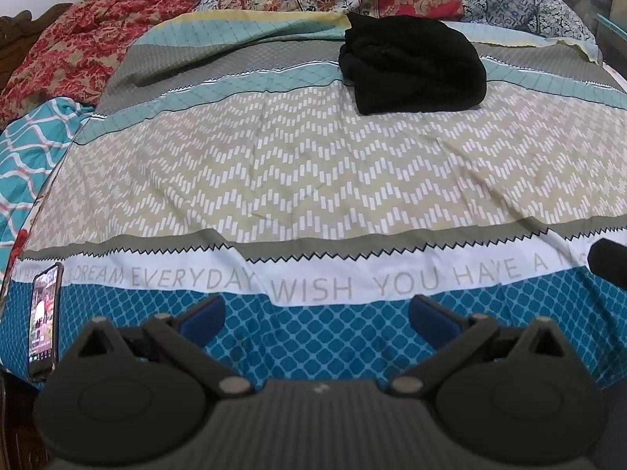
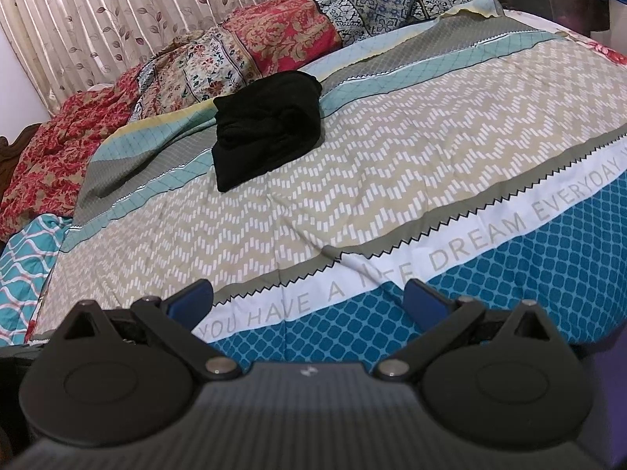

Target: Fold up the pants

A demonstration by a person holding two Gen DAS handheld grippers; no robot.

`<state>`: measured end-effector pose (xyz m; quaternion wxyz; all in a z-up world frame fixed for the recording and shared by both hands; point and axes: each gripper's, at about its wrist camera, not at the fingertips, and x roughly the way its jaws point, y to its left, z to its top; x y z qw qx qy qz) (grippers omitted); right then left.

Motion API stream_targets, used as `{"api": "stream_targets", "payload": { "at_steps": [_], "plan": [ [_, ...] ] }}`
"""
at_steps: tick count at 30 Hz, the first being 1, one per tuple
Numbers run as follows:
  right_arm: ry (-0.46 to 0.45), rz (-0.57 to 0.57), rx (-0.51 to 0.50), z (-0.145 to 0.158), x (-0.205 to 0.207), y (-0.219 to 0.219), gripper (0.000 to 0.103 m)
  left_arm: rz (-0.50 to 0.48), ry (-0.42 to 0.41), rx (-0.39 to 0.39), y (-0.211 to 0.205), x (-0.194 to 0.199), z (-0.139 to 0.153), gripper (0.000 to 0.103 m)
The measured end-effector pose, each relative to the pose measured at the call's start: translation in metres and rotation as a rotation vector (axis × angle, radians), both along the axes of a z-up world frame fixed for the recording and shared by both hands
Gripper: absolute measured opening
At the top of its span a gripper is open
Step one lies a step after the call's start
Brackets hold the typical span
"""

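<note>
— What sort of place is this?
— A home bedroom. A bed fills the frame, spread with a patterned bedsheet (image 1: pixel 298 164) printed with words.
— Anything else?
— Floral quilts (image 2: pixel 250 51) are heaped along the top, a pleated leaf-print curtain (image 2: pixel 98 11) hangs at upper left, and a phone (image 1: pixel 44 319) lies at lower left.

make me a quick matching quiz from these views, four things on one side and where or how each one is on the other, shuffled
Things:
1. black pants
2. phone
3. left tongs
4. floral quilts

Places or states:
A. piled along the far edge of the bed
B. open, holding nothing
C. bunched on the bedspread's far stripes
D. lying at the bed's near left edge, screen lit

Pairs: 1-C, 2-D, 3-B, 4-A
</note>
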<state>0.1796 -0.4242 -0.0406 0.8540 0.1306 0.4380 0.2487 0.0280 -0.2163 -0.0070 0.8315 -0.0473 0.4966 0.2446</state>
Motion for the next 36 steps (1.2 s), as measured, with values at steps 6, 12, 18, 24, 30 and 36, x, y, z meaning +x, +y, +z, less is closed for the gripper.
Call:
{"api": "stream_targets", "payload": {
  "at_steps": [6,12,18,24,30,36],
  "plan": [
    [0.002,0.001,-0.001,0.000,0.000,0.001,0.103,0.000,0.009,-0.008,-0.001,0.000,-0.002,0.103],
    [-0.011,0.000,-0.004,0.002,-0.001,0.000,0.103,-0.005,0.014,-0.016,-0.002,0.000,-0.004,0.103],
    [-0.007,0.000,-0.004,0.001,0.000,-0.001,0.103,-0.002,0.022,-0.019,-0.003,0.001,-0.005,0.103],
    [-0.003,-0.001,-0.003,0.000,0.000,-0.001,0.103,0.003,0.036,-0.021,-0.002,0.001,-0.008,0.103],
    [0.005,0.000,-0.006,-0.003,0.000,0.000,0.103,0.008,0.055,-0.024,-0.002,0.000,-0.012,0.103],
    [0.007,-0.001,-0.005,-0.003,0.000,0.000,0.103,0.021,0.061,0.014,-0.002,0.001,-0.013,0.103]
  ]
}}
